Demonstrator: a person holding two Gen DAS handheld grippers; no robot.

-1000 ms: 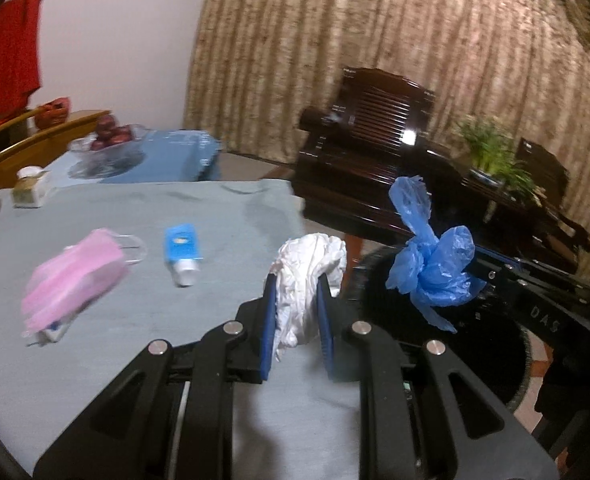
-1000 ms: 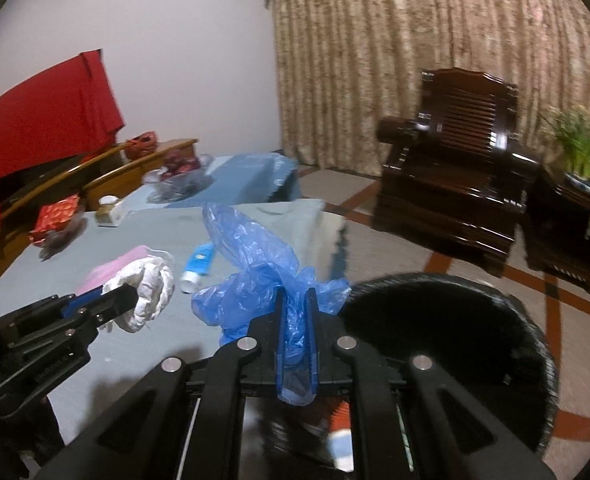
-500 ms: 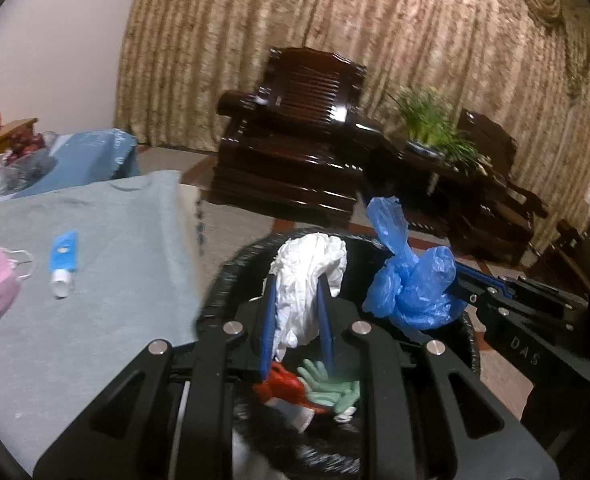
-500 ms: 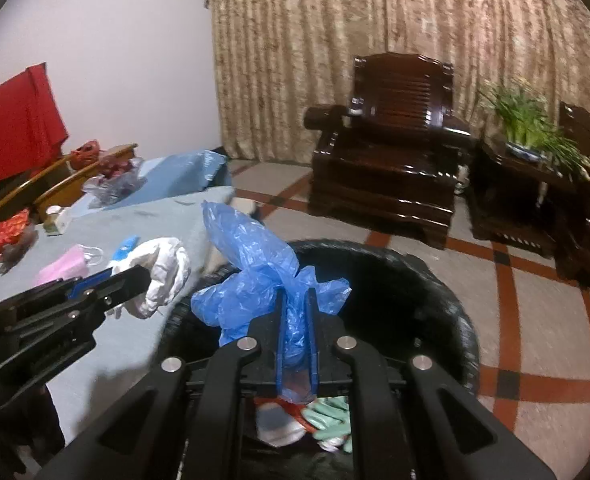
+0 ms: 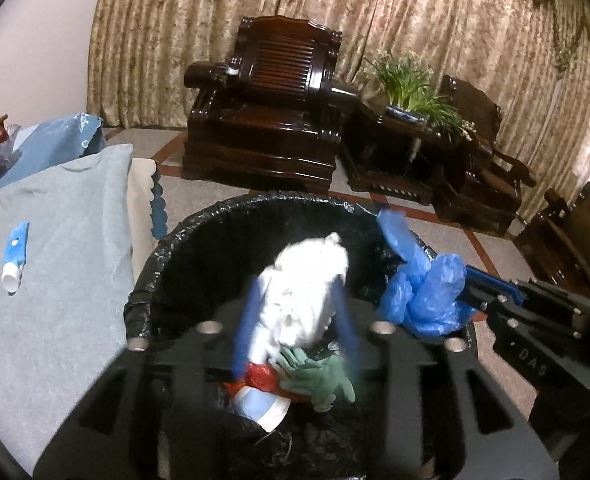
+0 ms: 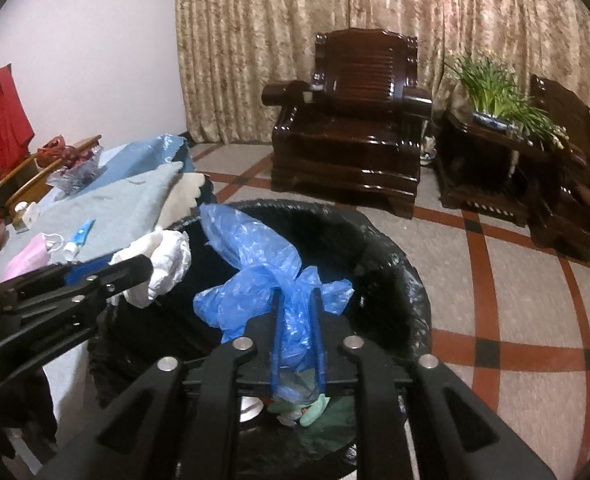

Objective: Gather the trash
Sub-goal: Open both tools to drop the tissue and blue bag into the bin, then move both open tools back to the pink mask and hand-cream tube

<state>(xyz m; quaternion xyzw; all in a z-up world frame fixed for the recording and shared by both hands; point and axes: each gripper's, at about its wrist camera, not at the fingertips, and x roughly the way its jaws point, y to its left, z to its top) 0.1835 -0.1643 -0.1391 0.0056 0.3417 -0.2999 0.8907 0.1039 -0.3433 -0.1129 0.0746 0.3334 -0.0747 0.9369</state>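
Wads, white (image 5: 303, 280) and blue (image 6: 291, 312), sit between each opening hand-held gripper's jaws above bin (image 5: 255, 208).

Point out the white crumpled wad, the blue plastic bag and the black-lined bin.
White crumpled wad (image 5: 307, 292): left wrist view, middle of the bundle.
Blue plastic bag (image 6: 255, 264): right wrist view, its crinkled middle.
Black-lined bin (image 5: 255, 204): left wrist view, far rim.

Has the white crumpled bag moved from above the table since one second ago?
Yes. The white crumpled bag went from above the grey table to over the black bin.
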